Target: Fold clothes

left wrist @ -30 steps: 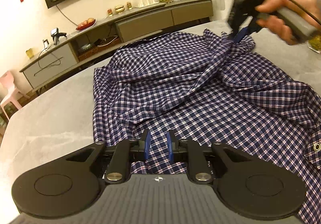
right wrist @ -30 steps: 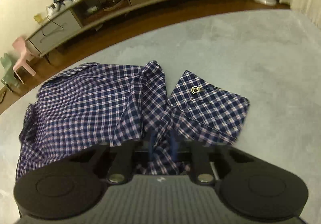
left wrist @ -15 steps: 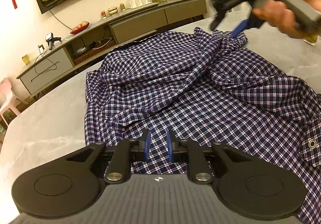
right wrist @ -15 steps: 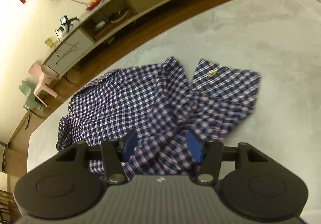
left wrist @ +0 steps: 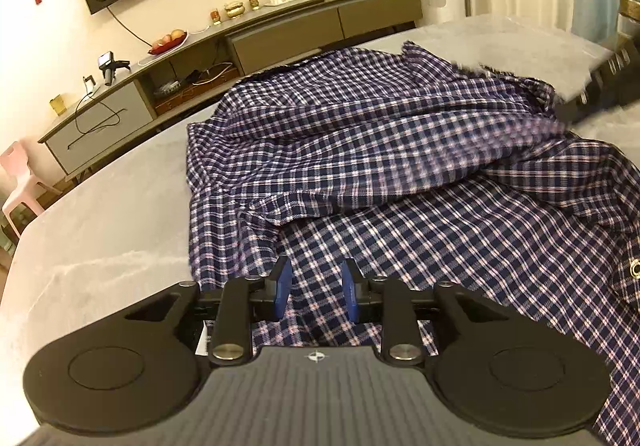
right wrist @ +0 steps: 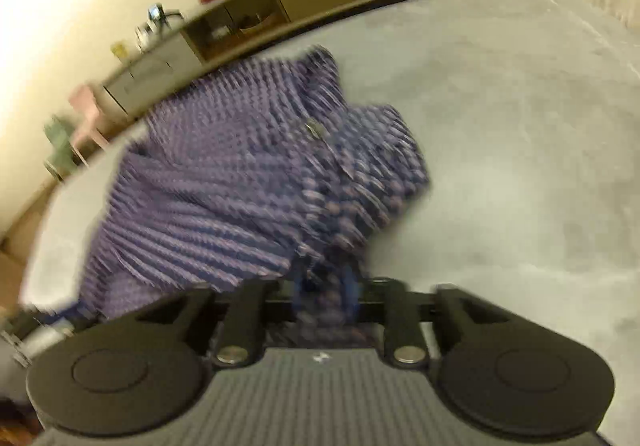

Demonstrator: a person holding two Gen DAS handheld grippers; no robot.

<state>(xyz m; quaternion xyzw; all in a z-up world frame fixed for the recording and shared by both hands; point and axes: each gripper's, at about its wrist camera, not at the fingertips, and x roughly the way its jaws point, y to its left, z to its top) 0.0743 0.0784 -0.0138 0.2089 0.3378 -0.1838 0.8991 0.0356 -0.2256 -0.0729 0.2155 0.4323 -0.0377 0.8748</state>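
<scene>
A navy, white and pink checked shirt lies rumpled on a grey table top. My left gripper hovers over the shirt's near part with its blue pads a little apart and nothing between them. My right gripper is closed on a bunch of the shirt, which hangs from it over the table; this view is blurred by motion. The right gripper's black body shows at the far right edge of the left wrist view, beside the shirt's raised fold.
A long low TV cabinet with a fruit plate, glasses and small ornaments stands behind the table under a wall TV. A pink child's chair is at the left. Curtains hang at the back right. Grey table surface lies right of the shirt.
My right gripper, open half a second ago, has closed on the shirt and pulled it toward the right, dragging a fold across. My left gripper's pads have opened a little wider.
</scene>
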